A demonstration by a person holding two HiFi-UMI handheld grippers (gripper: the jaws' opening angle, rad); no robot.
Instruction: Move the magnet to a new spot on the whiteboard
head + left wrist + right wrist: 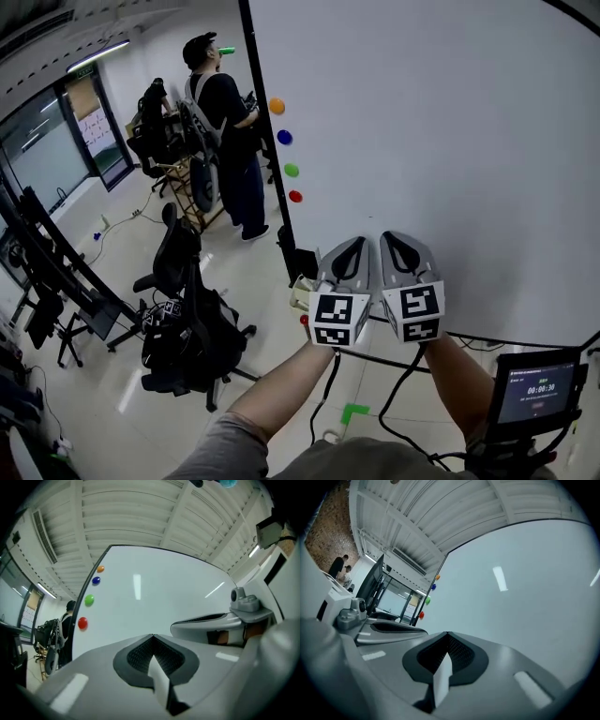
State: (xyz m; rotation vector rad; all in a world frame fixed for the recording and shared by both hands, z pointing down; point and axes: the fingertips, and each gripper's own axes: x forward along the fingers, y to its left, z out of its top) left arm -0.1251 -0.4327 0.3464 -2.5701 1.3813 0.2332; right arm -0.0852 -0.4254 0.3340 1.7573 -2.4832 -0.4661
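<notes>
Left gripper (351,244) and right gripper (399,238) hover near the whiteboard's (450,112) bottom edge, fingers clenched on nothing. Magnets (292,170) line its left edge, none grasped yet.

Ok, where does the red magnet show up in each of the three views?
Head view: the red magnet is upper centre, lowest of a column of four near the left edge of the whiteboard.
Left gripper view: far left, mid-height, again lowest in the column.
Right gripper view: small, left of centre.
Shared landmark: the green magnet next above it.
</notes>
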